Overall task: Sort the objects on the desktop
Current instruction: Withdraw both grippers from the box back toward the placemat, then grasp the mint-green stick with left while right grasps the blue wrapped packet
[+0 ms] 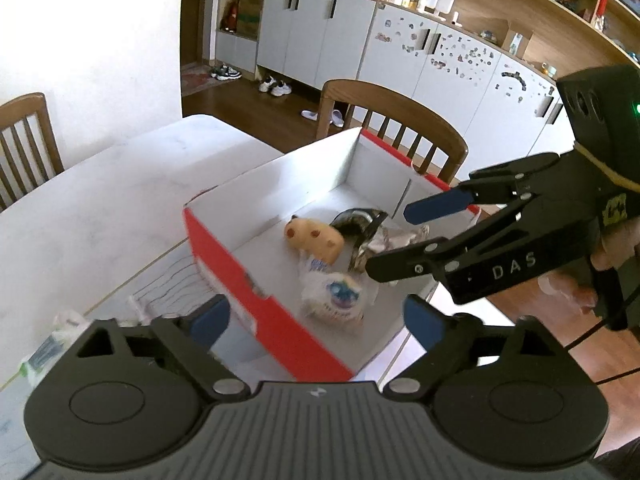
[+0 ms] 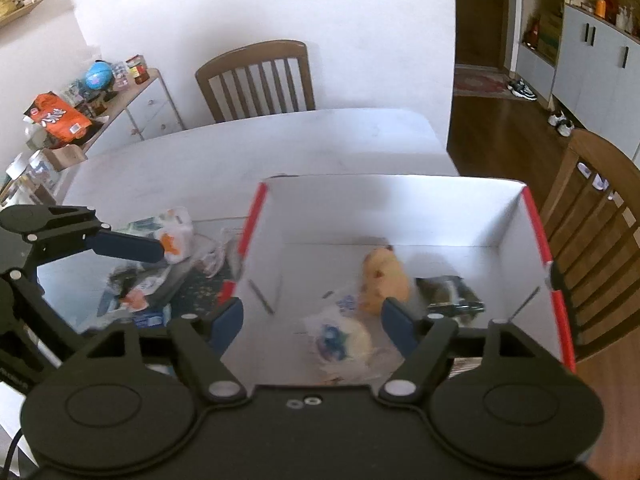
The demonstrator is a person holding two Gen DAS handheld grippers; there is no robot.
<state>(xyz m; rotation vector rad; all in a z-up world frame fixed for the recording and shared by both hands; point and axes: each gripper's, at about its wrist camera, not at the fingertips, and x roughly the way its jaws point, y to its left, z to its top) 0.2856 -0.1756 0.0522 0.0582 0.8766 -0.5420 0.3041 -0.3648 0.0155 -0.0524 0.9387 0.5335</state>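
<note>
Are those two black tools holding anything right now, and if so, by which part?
Nothing is held. The left tool and the right tool both stand open above the box, with nothing between their fingers.

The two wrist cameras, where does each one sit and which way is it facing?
Left wrist: on the left gripper, angled down into the red and white box; its own open jaws show, plus the right gripper and a hand.
Right wrist: on the right gripper, angled down into the box from its near end; its own open jaws and the left gripper.
Shared: the box, yellow toy, white packet, dark packet.
</note>
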